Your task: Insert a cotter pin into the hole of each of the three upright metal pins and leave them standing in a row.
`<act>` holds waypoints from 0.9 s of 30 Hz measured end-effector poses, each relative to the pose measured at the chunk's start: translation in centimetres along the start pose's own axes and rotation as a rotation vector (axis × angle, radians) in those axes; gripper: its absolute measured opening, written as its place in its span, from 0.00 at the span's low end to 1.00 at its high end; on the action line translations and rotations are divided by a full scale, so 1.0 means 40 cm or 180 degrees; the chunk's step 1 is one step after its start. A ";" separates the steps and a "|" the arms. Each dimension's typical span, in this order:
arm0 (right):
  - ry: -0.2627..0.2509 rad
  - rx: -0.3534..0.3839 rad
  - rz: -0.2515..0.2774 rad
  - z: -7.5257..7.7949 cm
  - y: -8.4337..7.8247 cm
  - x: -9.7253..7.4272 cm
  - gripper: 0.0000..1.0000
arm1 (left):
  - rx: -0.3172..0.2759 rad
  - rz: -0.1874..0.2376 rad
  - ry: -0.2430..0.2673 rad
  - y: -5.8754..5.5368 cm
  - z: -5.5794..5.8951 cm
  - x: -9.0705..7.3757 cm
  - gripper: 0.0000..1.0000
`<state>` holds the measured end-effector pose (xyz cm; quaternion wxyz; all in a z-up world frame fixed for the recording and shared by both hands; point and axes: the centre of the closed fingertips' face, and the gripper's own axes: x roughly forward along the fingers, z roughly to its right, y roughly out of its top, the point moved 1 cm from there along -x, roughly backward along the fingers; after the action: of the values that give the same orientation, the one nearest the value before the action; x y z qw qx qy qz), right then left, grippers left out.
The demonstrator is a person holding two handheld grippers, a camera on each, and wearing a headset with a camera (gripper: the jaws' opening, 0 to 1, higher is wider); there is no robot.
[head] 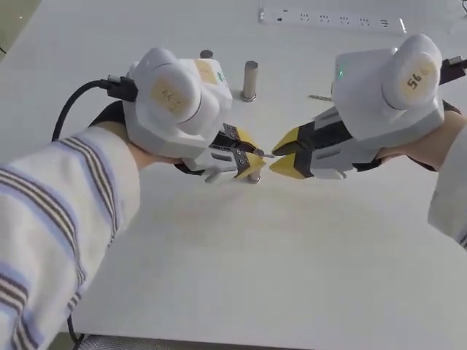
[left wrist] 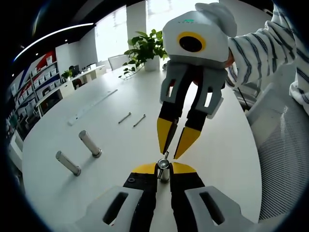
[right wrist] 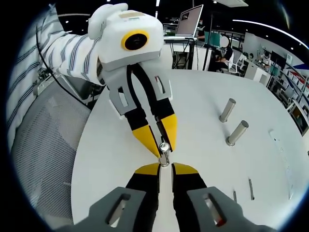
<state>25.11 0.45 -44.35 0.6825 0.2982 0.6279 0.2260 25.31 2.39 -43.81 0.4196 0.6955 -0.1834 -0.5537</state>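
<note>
My left tool [head: 250,154] is clamped on the nearest metal pin [right wrist: 164,153], which stands upright on the counter [head: 241,262] with its long axis vertical. My right tool [right wrist: 166,168] faces it head-on from the other side, jaws pinched together on what looks like a thin cotter pin [head: 264,154]. That pin lies level and points straight at the metal pin's top end. Everything turns on this line-up: the cotter pin's tip sits just beside the metal pin, and it has to meet the cross hole squarely. I cannot make out the hole itself, so I cannot tell whether the tip has entered. The right tool is the one to travel, I judge, towards the left. Nothing stands between them. Two other metal pins [head: 250,80] [head: 206,54] stand well apart behind, a spare cotter pin [head: 319,97] lies farther right, and a power strip [head: 332,17] lies at the far edge.
</note>
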 end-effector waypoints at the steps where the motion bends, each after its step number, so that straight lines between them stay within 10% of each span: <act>1: -0.0002 -0.0010 -0.0007 -0.001 0.000 -0.003 0.03 | -0.0003 -0.0001 0.0006 0.000 -0.001 0.000 0.06; 27: -0.0079 0.0003 0.0073 -0.001 0.020 0.002 0.00 | 0.0004 -0.0042 0.0071 -0.002 -0.006 0.006 0.06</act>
<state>25.13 1.07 -43.84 0.6874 0.3085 0.6160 0.2298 25.58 2.37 -44.00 0.4174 0.7031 -0.1745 -0.5485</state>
